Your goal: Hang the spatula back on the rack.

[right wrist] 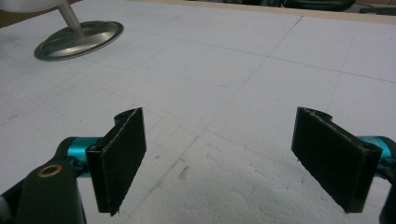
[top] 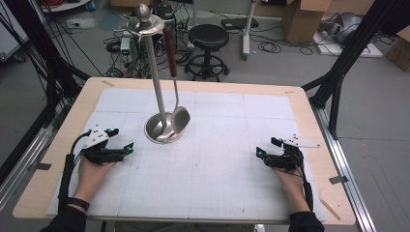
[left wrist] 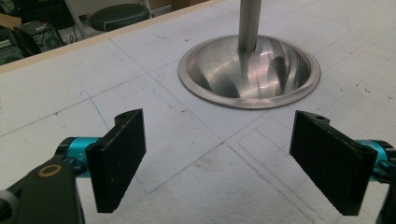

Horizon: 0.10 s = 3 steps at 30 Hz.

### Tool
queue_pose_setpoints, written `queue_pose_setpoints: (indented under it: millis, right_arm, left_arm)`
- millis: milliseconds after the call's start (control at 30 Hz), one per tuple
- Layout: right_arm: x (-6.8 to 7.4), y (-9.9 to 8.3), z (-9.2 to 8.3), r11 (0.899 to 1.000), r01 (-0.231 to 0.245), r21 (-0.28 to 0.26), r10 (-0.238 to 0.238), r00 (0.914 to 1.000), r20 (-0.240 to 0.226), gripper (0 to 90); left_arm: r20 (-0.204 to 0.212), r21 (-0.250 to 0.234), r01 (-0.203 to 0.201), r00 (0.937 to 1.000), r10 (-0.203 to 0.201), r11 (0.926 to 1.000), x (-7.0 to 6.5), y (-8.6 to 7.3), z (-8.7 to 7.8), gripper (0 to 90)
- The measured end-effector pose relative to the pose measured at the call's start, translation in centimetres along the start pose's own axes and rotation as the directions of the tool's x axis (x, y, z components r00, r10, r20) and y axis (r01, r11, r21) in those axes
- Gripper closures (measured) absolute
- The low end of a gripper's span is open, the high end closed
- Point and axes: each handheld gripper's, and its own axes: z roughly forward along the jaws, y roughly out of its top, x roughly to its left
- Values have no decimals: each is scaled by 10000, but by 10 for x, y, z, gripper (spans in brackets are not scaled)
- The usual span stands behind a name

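Nothing started yet, imo. Left gripper (top: 121, 147) rests on the white gridded mat (top: 217, 169), jaws wide apart, empty. Steel ladle w/ brown wooden handle (top: 172, 77) hangs on the tall steel stand w/ round dished base (top: 155, 79), mid-table, untouched. Right gripper (top: 265, 147) also spread, empty, well apart from the stand.

A ladle (top: 174, 87) hangs on a stand (top: 155, 77) at the table's (top: 309, 121) middle, behind both hands

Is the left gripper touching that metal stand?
Apart. In the high view, bare white mat lies between the left gripper and the stand's round base.
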Motion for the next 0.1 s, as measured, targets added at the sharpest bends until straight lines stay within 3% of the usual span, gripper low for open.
queue_pose_setpoints:
  millis: [100]
  right_arm:
    - [-1,0,0,10000,-57,-22,56,10000,-22,171]
  left_arm:
    - [1,13,-12,10000,12,10000,0,0,0,191]
